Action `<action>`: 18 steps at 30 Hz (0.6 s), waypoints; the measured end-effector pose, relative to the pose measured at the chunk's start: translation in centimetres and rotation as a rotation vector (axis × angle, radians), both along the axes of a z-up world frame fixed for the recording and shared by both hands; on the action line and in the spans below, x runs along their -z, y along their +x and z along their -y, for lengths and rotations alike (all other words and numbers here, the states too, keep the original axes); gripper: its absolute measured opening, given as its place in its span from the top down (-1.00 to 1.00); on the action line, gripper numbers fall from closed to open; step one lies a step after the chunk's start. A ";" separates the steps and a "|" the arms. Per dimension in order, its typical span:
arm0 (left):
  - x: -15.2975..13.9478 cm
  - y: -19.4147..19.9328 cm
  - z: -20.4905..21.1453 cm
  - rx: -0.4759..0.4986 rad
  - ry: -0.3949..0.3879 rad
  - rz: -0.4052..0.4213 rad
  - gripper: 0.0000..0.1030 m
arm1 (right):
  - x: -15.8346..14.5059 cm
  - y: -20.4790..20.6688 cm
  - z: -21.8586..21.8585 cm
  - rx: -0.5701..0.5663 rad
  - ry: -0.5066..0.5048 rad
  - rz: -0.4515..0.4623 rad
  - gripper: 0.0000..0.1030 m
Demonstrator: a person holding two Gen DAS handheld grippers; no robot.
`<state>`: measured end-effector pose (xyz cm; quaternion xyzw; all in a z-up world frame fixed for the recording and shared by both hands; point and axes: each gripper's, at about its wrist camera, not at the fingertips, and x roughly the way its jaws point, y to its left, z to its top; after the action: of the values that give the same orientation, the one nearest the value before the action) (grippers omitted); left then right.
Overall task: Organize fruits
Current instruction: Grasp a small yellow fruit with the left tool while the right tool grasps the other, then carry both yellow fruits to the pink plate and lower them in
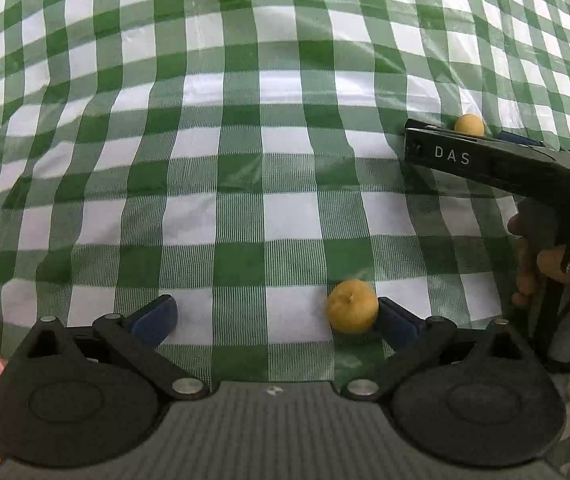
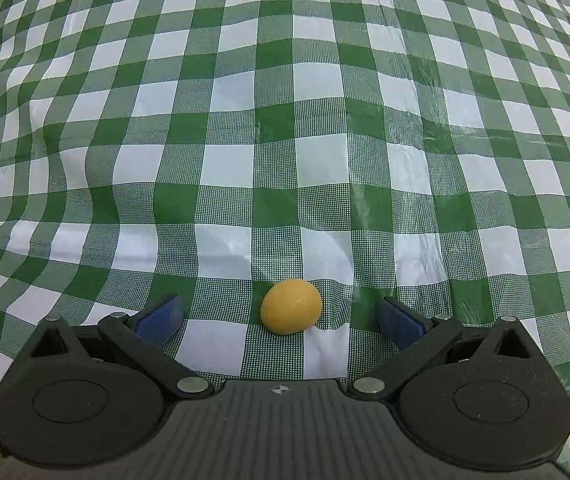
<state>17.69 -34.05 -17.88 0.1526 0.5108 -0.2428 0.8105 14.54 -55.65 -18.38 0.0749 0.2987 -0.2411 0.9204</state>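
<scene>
Both hand-held grippers were wide open: the left hand-held gripper [image 1: 275, 314] sat off-centre, its right pad seemingly touching a yellow fruit [image 1: 352, 306], so closing might have rolled it away; the right hand-held gripper [image 2: 281, 316] framed its own fruit [image 2: 291, 306] squarely.

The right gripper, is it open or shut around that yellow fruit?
Open. The right gripper has its blue fingers spread wide, with the yellow fruit lying between them on the checkered cloth, touching neither.

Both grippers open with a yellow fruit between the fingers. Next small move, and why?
Probably nudge the left gripper rightward, then close. Its fruit sits hard against the right-hand pad, far from the other pad, so closing now may roll it. The right gripper has its fruit nearly centred and looks ready to close.
</scene>
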 end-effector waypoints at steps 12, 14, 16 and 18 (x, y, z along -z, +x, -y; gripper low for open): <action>-5.0 -2.4 -2.2 0.085 -0.147 -0.006 0.48 | -4.1 -5.5 -4.4 -0.036 -0.090 -0.002 0.43; -6.4 -3.0 -3.3 0.086 -0.148 0.013 0.48 | -5.3 -7.4 -5.3 -0.026 -0.065 0.001 0.43; -8.0 -4.0 -4.6 0.084 -0.148 0.025 0.48 | -6.9 -9.5 -6.5 -0.031 -0.019 0.006 0.43; -10.1 -5.6 -5.8 0.074 -0.140 0.035 0.48 | -8.3 -11.7 -8.6 -0.050 0.017 0.022 0.43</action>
<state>12.06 -28.21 -7.74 0.1183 0.4723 -0.3050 0.8185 2.85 -47.03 -10.03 0.0777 0.2926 -0.2146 0.9286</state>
